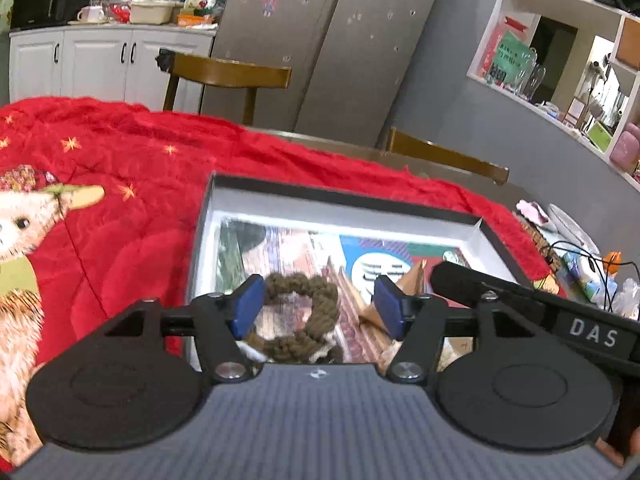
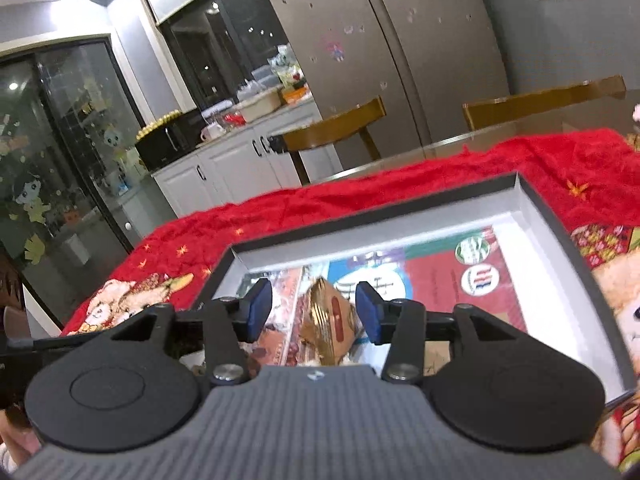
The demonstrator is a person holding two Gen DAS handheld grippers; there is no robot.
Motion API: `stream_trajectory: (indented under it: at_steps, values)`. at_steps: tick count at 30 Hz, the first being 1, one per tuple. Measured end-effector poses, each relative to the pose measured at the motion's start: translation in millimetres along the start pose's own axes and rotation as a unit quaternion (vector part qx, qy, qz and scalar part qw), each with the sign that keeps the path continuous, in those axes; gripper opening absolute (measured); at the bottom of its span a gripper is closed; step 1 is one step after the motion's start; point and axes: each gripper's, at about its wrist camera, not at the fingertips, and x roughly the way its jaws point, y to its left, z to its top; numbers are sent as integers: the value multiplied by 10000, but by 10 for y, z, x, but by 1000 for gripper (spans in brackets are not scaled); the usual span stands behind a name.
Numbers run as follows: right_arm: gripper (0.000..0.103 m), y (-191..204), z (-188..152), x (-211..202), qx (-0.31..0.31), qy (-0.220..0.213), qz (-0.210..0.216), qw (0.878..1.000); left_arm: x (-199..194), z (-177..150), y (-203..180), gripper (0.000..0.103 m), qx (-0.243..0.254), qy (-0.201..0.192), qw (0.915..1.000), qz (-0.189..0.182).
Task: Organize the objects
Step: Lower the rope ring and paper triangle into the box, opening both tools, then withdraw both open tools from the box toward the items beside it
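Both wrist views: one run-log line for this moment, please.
left gripper: open over rope ring | right gripper: open over gold packet | both in box

Both grippers look the same: the left gripper (image 1: 318, 304) and right gripper (image 2: 314, 312) have black linkage arms, blue pads and silver screws. Ribbed grey body with round black discs either side, plus a "DAS" marking.
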Motion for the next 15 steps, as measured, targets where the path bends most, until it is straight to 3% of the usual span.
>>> stream_trajectory:
  at_steps: [7,9,15]
  values:
    - [81,102,185,-403,-122,-571,151,9982,-401,254,-24,72,30,-487,9988,-103]
    - [88,161,230,-567,-201,-797,172,9965,-602,320,-61,74,33,-700,9975,-103]
    - [95,276,198,-1099,-320,-1297,314,9905,-1284,282,-199,79,311,-1198,9923,-67]
